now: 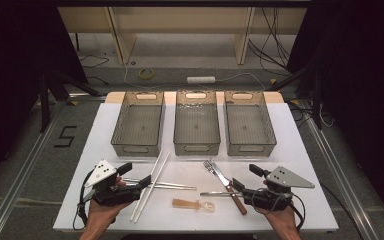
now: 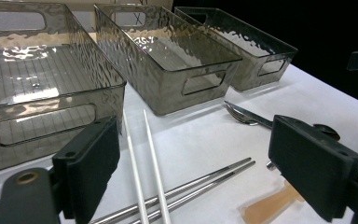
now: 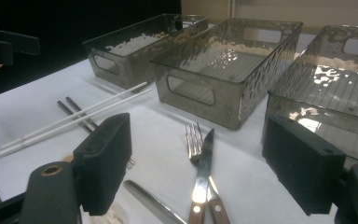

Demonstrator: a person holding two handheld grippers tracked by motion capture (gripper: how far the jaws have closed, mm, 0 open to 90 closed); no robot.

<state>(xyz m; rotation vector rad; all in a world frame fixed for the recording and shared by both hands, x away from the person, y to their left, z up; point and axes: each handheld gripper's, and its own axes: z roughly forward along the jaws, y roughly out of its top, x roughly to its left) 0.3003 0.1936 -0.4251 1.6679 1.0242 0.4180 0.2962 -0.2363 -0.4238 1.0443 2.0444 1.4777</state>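
— Cutlery where?
— Loose on the white table [image 1: 300, 150], near edge. White chopsticks [image 1: 151, 185] cross metal chopsticks [image 1: 172, 185]; fork [image 1: 211, 167] and knife [image 1: 228, 186] overlap; amber spoon [image 1: 194, 204] alone in front.
— Bins?
— Three grey bins [image 1: 196, 123] in a row behind, nothing in them.
— Grippers?
— Left gripper [image 1: 136, 179] jaws wide, holding nothing, over the chopsticks. Right gripper [image 1: 245, 176] jaws wide, beside the knife handle, holding nothing.

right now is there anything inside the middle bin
No, the middle bin sits empty in the high view, while the chopsticks, fork and knife all lie on the table in front of it.
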